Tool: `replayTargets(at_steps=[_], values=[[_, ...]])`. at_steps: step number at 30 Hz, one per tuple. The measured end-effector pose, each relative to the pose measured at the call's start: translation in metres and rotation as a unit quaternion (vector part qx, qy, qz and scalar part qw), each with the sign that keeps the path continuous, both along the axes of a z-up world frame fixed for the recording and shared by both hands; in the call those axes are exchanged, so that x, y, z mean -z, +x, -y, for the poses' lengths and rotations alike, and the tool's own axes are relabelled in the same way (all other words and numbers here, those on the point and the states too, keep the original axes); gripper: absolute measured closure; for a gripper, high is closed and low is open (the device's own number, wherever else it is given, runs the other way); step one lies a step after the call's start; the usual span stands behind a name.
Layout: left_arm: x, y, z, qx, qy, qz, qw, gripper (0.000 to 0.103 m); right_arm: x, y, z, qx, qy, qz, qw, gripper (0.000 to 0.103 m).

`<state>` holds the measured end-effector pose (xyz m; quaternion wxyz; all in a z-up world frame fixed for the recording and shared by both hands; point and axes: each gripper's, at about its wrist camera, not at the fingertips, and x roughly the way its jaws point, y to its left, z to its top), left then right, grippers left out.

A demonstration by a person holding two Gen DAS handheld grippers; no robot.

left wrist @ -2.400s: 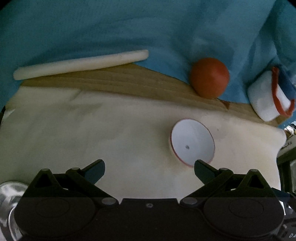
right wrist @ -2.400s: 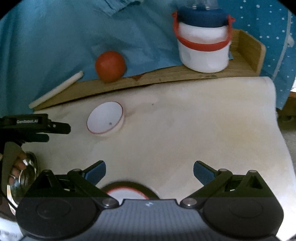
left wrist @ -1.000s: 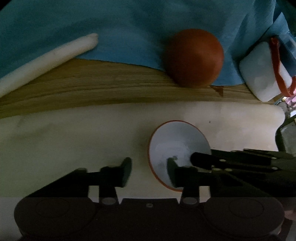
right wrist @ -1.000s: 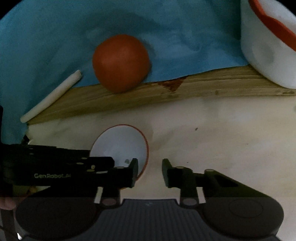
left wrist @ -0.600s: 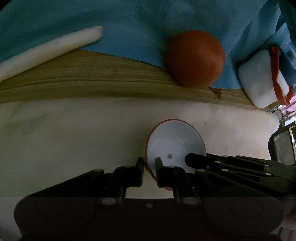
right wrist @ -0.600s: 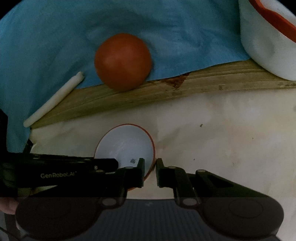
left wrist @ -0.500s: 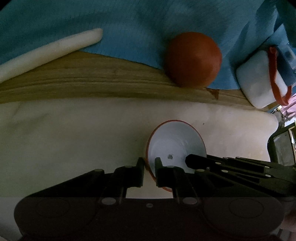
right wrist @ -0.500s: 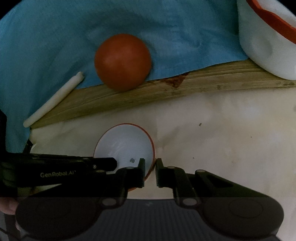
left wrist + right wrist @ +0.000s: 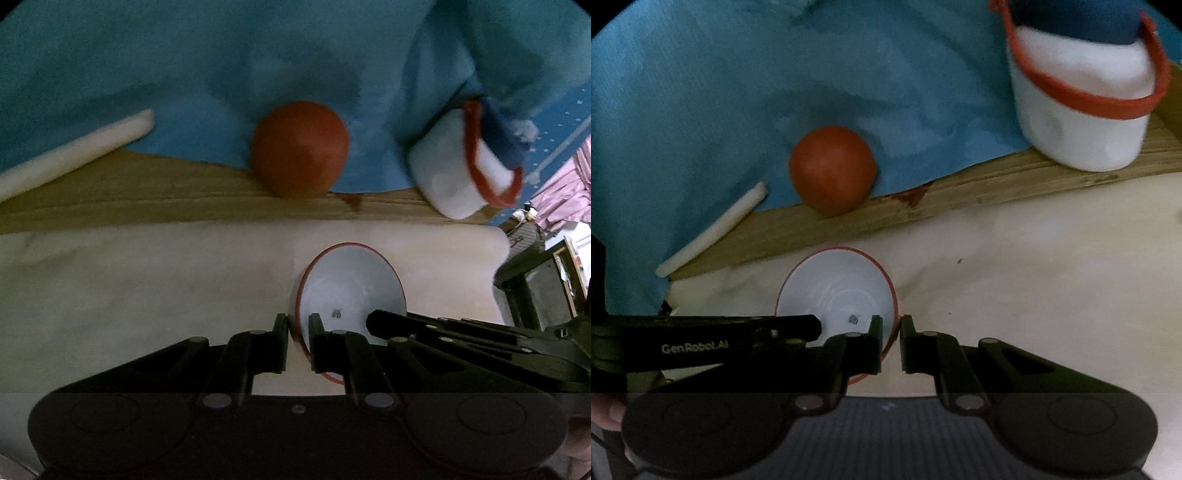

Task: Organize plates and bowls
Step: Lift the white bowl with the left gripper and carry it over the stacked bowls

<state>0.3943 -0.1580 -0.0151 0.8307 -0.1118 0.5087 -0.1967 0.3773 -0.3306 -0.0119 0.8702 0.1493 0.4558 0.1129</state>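
Note:
A small white bowl with a red rim (image 9: 351, 291) is held over the cream cloth. My left gripper (image 9: 298, 332) is shut on its left rim. My right gripper (image 9: 891, 334) is shut on its right rim, and the bowl (image 9: 834, 291) shows in that view too. Each gripper's fingers reach into the other's view: the right one (image 9: 443, 332) and the left one (image 9: 738, 332). The bowl is empty, with a small dark mark inside.
A wooden board (image 9: 960, 199) runs behind the cream cloth (image 9: 1034, 277). On it sit a red ball (image 9: 299, 147), a white rod (image 9: 713, 229) and a white container with a red band (image 9: 1082, 103). Blue cloth (image 9: 221, 66) covers the back. Dark furniture (image 9: 535, 288) stands at right.
Both grippers closed on opposite rims of the bowl. Since half a second ago the views have pulled back and the bowl appears slightly raised.

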Motion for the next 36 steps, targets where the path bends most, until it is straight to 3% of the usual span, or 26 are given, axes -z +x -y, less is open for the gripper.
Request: replayTargets(at_steps=[20,36], values=[[-0.027,-0.043,0.039,0.074,-0.024,0.027,0.9966,0.092,-0.037,-0.08,0.034,0.041,0.001,0.033,0.999,0.093],[-0.019,-0.075,0.056,0.153,-0.019,-0.001,0.9881,0.092,-0.025,-0.133,0.056,0.052,0.008,0.004,0.999,0.092]])
